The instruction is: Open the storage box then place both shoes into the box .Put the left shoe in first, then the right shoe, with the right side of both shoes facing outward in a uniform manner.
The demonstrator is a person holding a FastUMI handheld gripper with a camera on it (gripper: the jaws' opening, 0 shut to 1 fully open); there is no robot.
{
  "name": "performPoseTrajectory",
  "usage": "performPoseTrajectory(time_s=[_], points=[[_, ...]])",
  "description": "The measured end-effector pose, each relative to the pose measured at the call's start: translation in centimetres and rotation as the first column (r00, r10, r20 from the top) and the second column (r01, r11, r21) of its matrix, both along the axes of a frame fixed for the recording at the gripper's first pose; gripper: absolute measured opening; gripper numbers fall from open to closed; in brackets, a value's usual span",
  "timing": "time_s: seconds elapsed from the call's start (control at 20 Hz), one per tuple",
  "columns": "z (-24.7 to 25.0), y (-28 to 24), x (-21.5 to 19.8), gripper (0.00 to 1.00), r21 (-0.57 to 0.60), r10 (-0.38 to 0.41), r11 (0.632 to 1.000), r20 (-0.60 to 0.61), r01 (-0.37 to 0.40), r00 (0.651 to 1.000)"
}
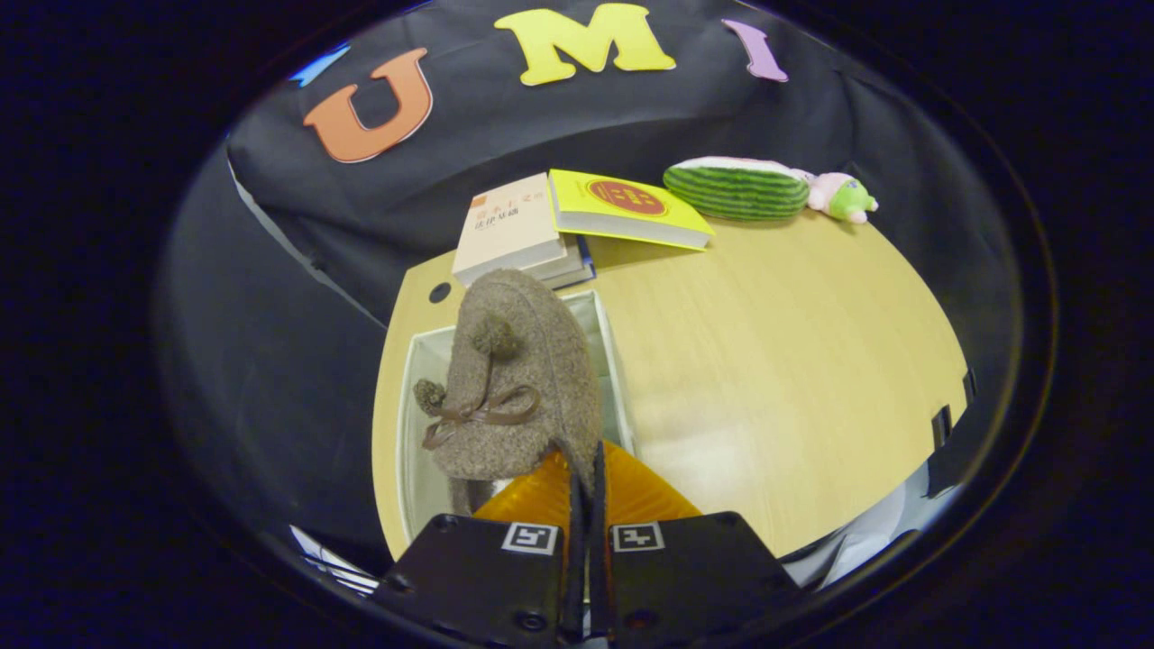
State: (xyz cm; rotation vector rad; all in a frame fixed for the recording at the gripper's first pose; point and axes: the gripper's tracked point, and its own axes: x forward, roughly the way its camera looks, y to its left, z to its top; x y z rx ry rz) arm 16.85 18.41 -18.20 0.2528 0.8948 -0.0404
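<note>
A fuzzy grey-brown shoe (518,388) with pompoms and a brown bow hangs from my gripper (586,469), toe pointing away. Both fingers are pressed together on the rim of the shoe's opening. The shoe hovers over the open white storage box (613,361), which stands at the left part of the wooden table (784,361). Most of the box's inside is hidden behind the shoe. An orange translucent part (640,496), apparently the box's lid, lies just under the fingers at the box's near end.
Beyond the box lies a stack of books (509,230) with a yellow book (622,207) leaning on it. A watermelon-striped plush (739,189) with a pink and green toy (838,196) rests at the table's far edge. Bare wood stretches right of the box.
</note>
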Motion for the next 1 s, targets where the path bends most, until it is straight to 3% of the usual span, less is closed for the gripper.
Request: performPoseTrajectory(time_s=[0.05, 0.2, 0.35, 0.4, 0.45, 0.75, 0.85, 1.0], points=[[0.5, 0.2, 0.2, 0.10, 0.004, 0.013, 1.000, 0.034, -0.014, 0.999], [2.4, -1.5, 0.5, 0.43, -0.069, 0.020, 0.998, 0.154, -0.009, 0.988], [5.4, -2.3, 1.1, 0.70, -0.137, 0.077, 0.990, 0.293, -0.038, 0.953], [6.0, -2.7, 0.9, 0.86, -0.152, 0.084, 0.988, 0.320, -0.036, 0.944], [6.6, -3.6, 0.3, 0.92, -0.171, 0.077, 0.985, 0.333, -0.020, 0.940], [12.8, -4.1, -2.4, 0.95, -0.125, 0.135, 0.989, 0.531, -0.080, 0.837], [14.4, -5.7, -3.6, 1.00, -0.126, 0.121, 0.990, 0.557, -0.060, 0.822], [16.9, -7.9, -5.4, 1.00, -0.133, 0.091, 0.991, 0.642, -0.005, 0.761]])
